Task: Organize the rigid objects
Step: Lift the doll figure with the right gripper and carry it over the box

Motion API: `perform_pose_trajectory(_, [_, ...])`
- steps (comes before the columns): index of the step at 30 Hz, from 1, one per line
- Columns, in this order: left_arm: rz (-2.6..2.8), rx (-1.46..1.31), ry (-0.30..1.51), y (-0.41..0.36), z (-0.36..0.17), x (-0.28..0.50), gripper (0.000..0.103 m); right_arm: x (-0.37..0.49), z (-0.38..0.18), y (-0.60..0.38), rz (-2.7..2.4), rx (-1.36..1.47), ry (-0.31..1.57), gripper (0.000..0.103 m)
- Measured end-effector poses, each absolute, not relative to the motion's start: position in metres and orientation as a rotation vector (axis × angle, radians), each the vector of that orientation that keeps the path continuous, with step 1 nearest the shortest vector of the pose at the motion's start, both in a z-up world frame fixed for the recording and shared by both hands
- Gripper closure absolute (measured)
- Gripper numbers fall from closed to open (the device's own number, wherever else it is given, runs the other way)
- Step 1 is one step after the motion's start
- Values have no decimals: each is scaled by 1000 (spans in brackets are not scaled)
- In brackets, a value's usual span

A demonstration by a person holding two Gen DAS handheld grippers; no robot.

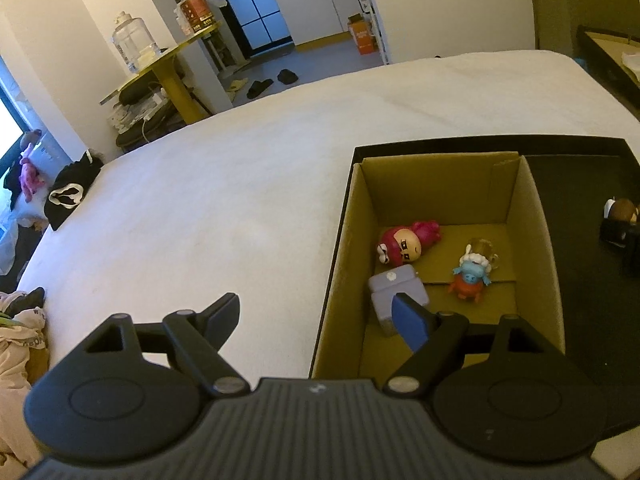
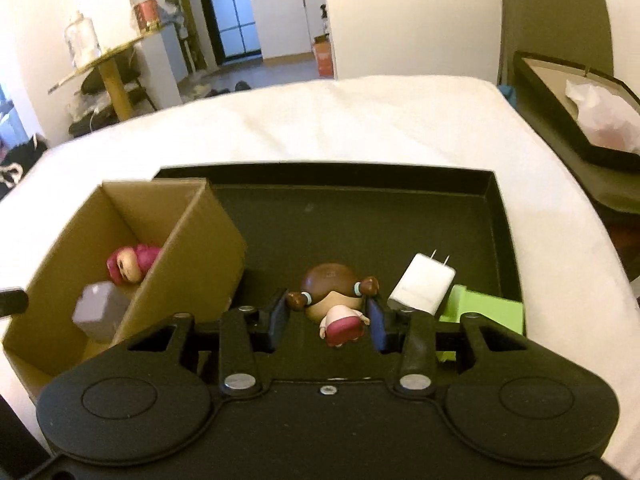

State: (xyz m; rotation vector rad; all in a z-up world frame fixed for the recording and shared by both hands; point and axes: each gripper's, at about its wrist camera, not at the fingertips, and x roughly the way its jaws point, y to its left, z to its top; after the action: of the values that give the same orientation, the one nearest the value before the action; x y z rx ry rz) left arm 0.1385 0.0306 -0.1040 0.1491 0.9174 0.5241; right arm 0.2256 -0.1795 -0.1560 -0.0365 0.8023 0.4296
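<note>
Here our right tongs (image 2: pixel 329 312) pinch the brown-haired doll (image 2: pixel 334 300) by its head above the black tray (image 2: pixel 496 216), ready for the cardboard box (image 2: pixel 192 248); our left tongs (image 1: pixel 316 316) wait wide open, empty, over the box's rim.

A brown-haired doll figurine (image 2: pixel 334 300) with pigtails and a pink-and-white dress is pinched at the head between the pads of the right claw (image 2: pixel 329 314), above the black tray (image 2: pixel 494 216) on the bed. On the tray's right side a white plug charger (image 2: pixel 422 284) leans on a green block (image 2: pixel 484 310). In the cardboard box (image 1: pixel 536 216) at the tray's left end lie a pink doll (image 1: pixel 404 242), a blue-and-orange figurine (image 1: pixel 472 276) and a grey cube (image 1: pixel 390 290).
</note>
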Motion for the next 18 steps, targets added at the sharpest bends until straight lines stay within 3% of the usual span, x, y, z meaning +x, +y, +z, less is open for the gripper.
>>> perform_pose_trajectory(18, [486,79,905,52,-108,131,21,215,-107,-176,481,48,733,62])
